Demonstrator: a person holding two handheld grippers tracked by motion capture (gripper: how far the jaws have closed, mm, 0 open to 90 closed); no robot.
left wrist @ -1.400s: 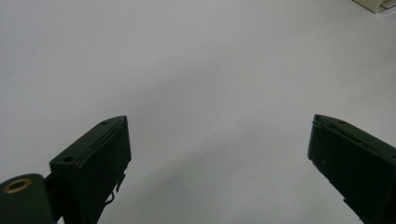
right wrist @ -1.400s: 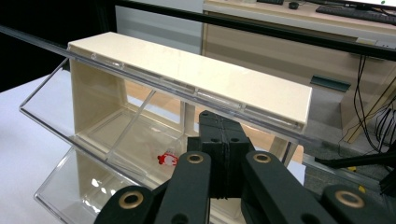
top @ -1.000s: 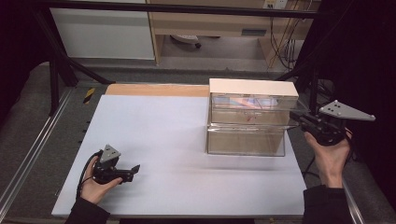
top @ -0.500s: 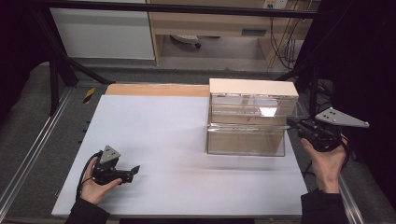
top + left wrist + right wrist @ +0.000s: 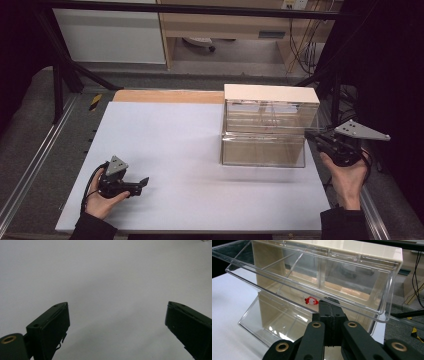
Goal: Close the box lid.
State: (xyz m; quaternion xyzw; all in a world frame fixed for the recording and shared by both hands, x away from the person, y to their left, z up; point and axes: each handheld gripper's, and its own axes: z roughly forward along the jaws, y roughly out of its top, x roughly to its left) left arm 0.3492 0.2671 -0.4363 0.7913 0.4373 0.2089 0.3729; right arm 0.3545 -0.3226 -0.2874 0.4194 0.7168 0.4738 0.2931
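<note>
The clear bin box [image 5: 265,130] sits near the worktop's [image 5: 165,145] right edge. The right gripper [image 5: 320,142] waits just beside it, fingers pressed together. The left gripper [image 5: 142,182] rests on open worktop, fingers spread

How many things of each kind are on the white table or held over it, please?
Handheld grippers: 2, the left gripper and the right gripper
Clear tilt-out bins: 2, the upper bin and the lower bin
Cream bin cabinet: 1
Small red and white object: 1
Total: 6
</note>
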